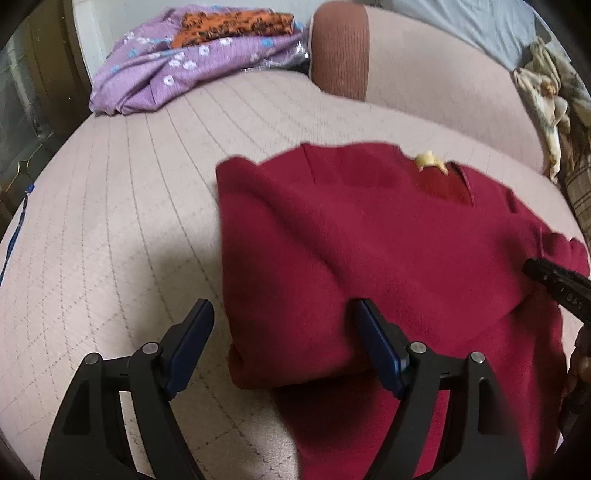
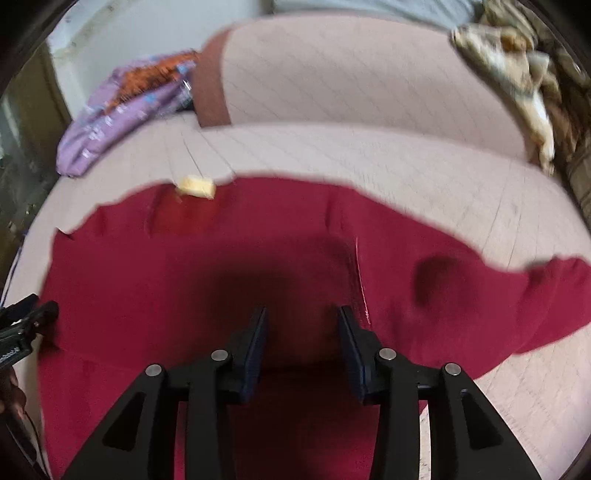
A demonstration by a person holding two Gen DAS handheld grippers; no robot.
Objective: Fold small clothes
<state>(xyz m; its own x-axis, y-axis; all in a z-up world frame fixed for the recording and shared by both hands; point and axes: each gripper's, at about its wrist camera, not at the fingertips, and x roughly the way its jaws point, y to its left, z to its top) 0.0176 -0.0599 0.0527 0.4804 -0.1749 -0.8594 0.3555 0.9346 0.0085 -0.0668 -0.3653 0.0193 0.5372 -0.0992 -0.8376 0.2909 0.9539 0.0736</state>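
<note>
Left wrist: both grippers [image 1: 284, 343] [image 2: 302, 349] tilt down over red garment [image 1: 369, 240], jaws apart.

- A pale pink quilted bed cover [image 1: 147, 206] is lying across the bed, its stitched lines showing as a grid.
- A pink bolster [image 1: 424, 74] with a brown ribbed end [image 1: 340, 48] is resting along the far side of the bed.
- A purple flowered cloth [image 1: 166, 70] is lying bunched at the far left corner, and an orange and black patterned cloth [image 1: 236, 22] is sitting on top of it.
- A cream patterned fabric [image 1: 546, 99] is hanging crumpled at the right edge.
- A grey-blue cloth [image 1: 480, 22] is lying behind the bolster.
</note>
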